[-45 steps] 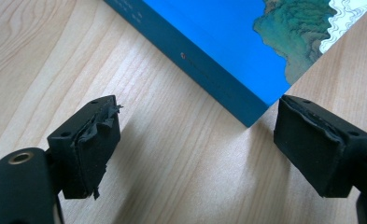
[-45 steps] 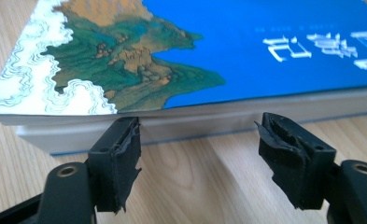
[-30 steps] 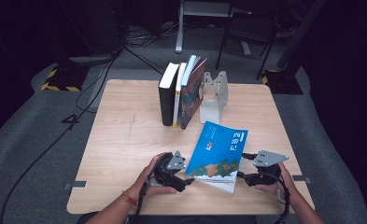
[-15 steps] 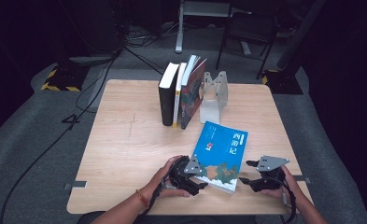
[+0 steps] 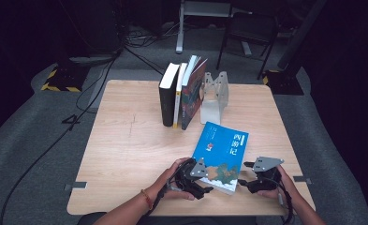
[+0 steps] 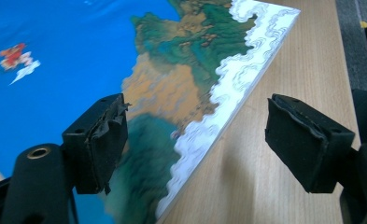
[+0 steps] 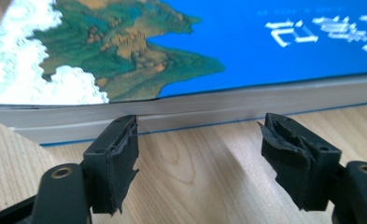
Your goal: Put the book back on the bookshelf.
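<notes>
A blue book (image 5: 221, 154) with a painted landscape on its cover lies flat near the table's front edge. My left gripper (image 5: 200, 180) is open at the book's near left corner. In the left gripper view one jaw hangs over the cover (image 6: 172, 102) and the other over bare wood, with my left gripper (image 6: 195, 140) straddling the edge. My right gripper (image 5: 247, 177) is open just right of the book's near right corner. In the right gripper view my right gripper (image 7: 197, 149) faces the page edge (image 7: 218, 109), jaws close to it but apart from it.
Three books (image 5: 181, 91) stand upright at the back middle of the table (image 5: 125, 150), next to a metal bookend (image 5: 214, 96). A chair (image 5: 247, 33) and cables (image 5: 102, 70) lie on the floor beyond.
My left gripper has moved right, from beside the book onto its near left corner. My right gripper has shifted slightly toward the front edge.
</notes>
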Demonstrator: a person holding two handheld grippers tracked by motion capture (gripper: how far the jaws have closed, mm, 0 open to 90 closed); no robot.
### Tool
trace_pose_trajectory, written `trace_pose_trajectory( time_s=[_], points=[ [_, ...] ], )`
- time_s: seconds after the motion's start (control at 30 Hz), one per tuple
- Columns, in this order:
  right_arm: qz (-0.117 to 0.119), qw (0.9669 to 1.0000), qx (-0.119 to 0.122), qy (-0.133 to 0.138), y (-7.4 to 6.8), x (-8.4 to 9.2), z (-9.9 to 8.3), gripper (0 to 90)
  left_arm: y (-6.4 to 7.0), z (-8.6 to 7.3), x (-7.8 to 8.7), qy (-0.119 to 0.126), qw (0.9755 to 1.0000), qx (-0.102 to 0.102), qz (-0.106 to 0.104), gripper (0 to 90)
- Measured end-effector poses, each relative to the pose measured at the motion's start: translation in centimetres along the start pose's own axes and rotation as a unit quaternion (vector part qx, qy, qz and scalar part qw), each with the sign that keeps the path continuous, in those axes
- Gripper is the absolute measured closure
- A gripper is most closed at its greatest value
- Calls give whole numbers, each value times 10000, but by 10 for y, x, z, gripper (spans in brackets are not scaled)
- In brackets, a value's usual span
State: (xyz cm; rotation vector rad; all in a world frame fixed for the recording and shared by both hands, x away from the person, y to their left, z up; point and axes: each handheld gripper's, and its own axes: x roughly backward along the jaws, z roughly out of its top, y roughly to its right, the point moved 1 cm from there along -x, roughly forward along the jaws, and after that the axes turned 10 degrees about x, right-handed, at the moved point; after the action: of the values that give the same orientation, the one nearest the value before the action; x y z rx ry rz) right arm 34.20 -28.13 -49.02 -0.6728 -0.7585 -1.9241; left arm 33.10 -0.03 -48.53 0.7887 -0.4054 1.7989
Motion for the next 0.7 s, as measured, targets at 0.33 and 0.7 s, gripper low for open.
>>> trace_pose_trajectory(
  time_s=[0.33,0.7],
  points=[
    [-130,9990,-153,400,4,4,17,283,9,9,-13,-25,9999,-100,44,196],
    [-382,9967,-156,692,7,8,37,281,16,23,-26,166,9983,15,558,220]
  ],
)
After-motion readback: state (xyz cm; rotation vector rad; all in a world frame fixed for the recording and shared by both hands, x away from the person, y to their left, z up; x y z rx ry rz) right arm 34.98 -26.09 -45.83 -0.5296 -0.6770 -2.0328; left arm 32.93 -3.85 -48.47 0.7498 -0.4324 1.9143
